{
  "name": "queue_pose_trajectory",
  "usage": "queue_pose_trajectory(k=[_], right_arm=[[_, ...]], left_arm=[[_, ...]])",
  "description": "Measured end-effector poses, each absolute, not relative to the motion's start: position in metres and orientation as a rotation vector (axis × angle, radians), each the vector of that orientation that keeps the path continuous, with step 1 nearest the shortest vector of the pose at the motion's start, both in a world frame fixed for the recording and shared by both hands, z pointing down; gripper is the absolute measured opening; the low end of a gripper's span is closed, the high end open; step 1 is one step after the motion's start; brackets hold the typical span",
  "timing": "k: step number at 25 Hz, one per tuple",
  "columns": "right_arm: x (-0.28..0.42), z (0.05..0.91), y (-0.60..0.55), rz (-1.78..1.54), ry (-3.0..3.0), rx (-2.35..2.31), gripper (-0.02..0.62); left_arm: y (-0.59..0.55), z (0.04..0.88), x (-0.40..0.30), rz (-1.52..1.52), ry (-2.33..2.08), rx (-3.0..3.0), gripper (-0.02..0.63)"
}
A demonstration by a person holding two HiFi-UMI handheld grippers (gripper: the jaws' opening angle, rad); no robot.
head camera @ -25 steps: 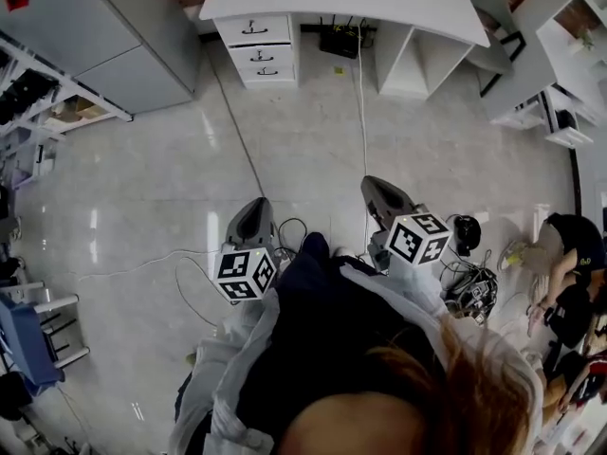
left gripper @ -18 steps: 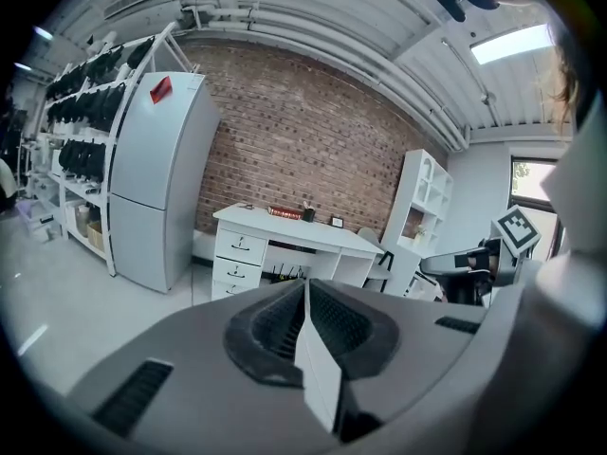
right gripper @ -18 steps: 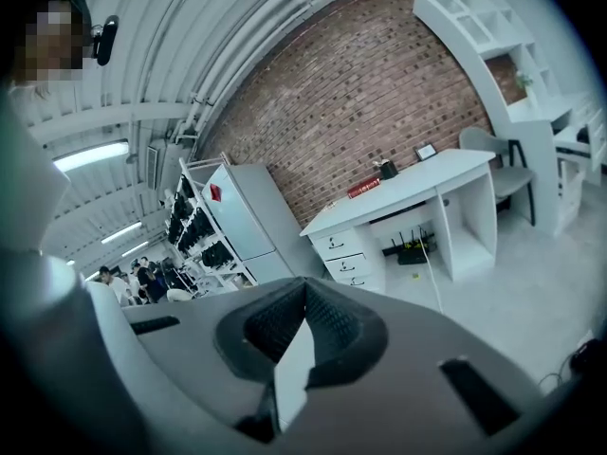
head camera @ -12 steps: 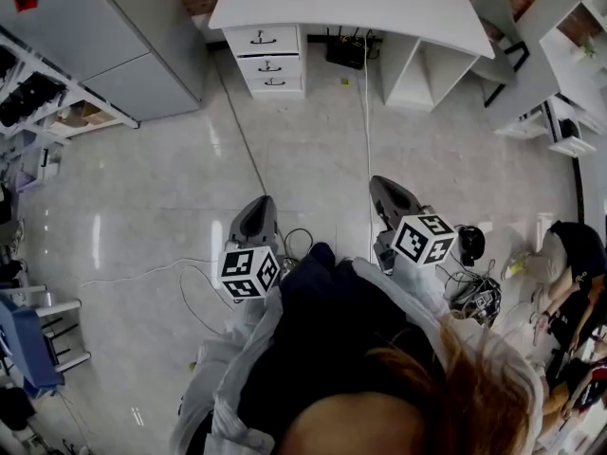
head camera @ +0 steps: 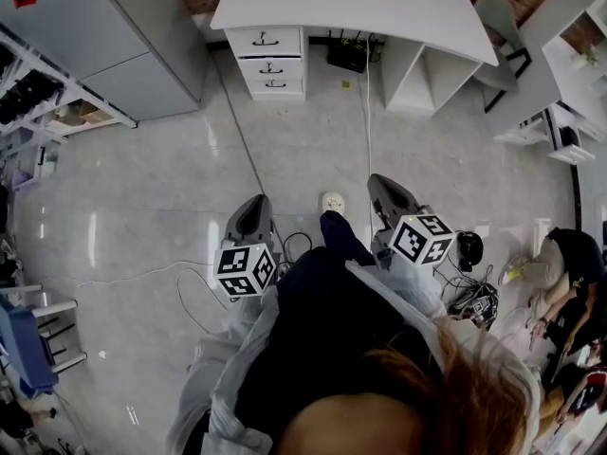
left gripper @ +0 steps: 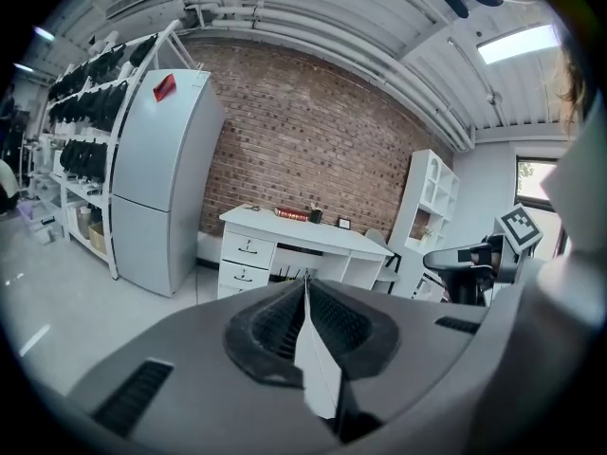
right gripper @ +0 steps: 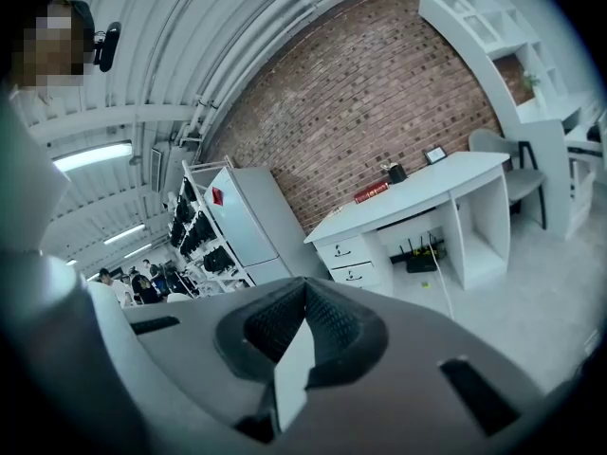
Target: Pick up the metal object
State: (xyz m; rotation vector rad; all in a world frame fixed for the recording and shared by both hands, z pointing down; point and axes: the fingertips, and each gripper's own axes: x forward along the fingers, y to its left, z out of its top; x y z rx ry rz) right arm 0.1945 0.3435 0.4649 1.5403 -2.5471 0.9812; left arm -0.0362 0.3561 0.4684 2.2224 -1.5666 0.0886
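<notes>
Shoe (head camera: 332,202) stepped forward between left tongs (head camera: 257,203), right tongs (head camera: 377,182).

We take this for a lab-like office workroom. At the top of the head view, a white desk (head camera: 351,3) with drawers stands against a bare brick wall (left gripper: 313,140). A tall grey cabinet (head camera: 133,36) and open racks (head camera: 38,93) of gear fill the upper left, and loose cables (head camera: 368,112) cross the glossy floor (head camera: 142,197).
</notes>
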Motion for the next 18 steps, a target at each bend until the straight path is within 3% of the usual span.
queue_pose_trajectory(k=[18], right_arm=[[0.184, 0.465, 0.181, 0.976, -2.593, 1.403, 0.006]], left_arm=[[0.209, 0.463, -0.035, 0.069, -1.645, 2.18, 0.032]])
